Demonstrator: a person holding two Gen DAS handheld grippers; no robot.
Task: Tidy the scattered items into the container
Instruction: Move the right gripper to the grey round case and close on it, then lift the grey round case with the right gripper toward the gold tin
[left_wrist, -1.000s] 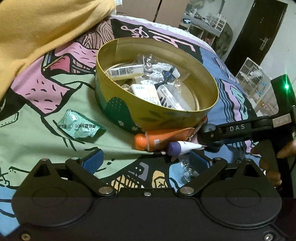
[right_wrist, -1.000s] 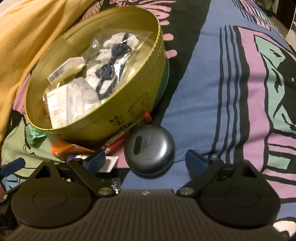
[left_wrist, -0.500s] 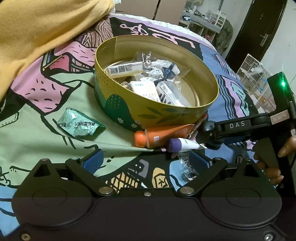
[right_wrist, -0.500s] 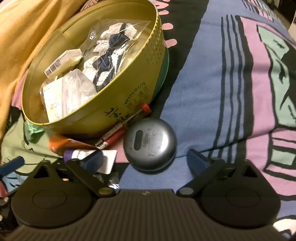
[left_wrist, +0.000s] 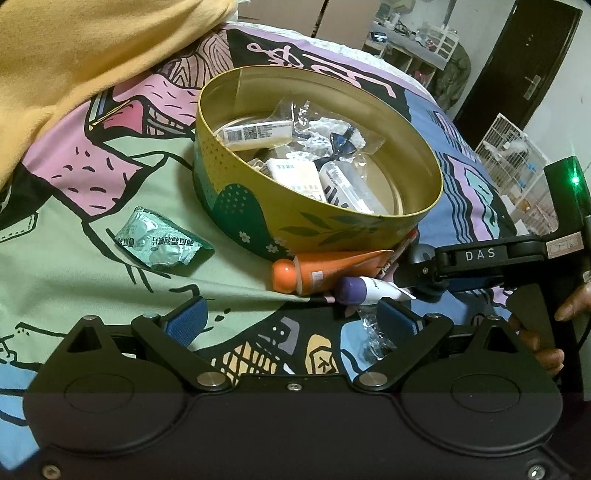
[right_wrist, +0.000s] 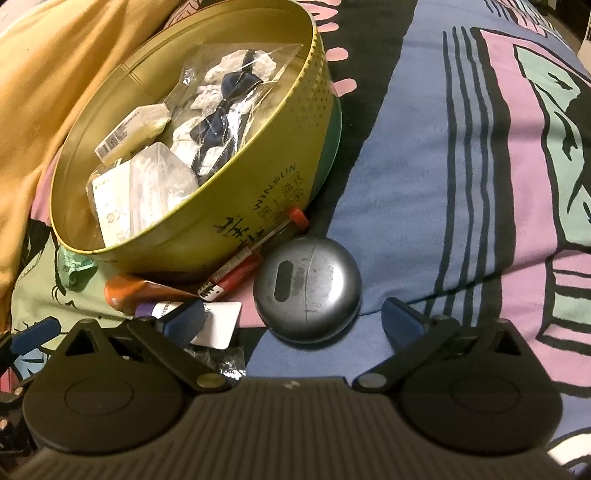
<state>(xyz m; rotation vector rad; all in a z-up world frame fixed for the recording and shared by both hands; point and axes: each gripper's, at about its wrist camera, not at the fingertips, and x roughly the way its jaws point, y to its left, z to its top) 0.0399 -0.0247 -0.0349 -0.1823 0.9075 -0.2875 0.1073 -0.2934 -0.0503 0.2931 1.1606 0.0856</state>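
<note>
A round yellow tin (left_wrist: 258, 221) with packets inside sits on the bed. Against its near wall lie an orange tube (left_wrist: 325, 271), a purple-capped white tube (left_wrist: 365, 291) and a red pen (right_wrist: 240, 273). A green foil packet (left_wrist: 159, 242) lies to the left of the tin. My left gripper (left_wrist: 291, 315) stands open over the cover in front of the tubes, holding nothing. A grey round case (right_wrist: 308, 288) lies between the fingers of my right gripper (right_wrist: 291, 319). Its jaws are closing, and the pads stand clear of the case on both sides.
A yellow blanket (left_wrist: 74, 55) is heaped at the back left. A crumpled clear wrapper (left_wrist: 373, 332) lies by my left gripper's right finger. A person's hand (left_wrist: 546, 354) holds the right tool's handle. A dark door (left_wrist: 517, 66) and a white cage (left_wrist: 513, 147) stand beyond the bed.
The right gripper's fingers have spread wider around the grey case, and the white end of the purple-capped tube now shows by its left finger. The left gripper has kept still.
</note>
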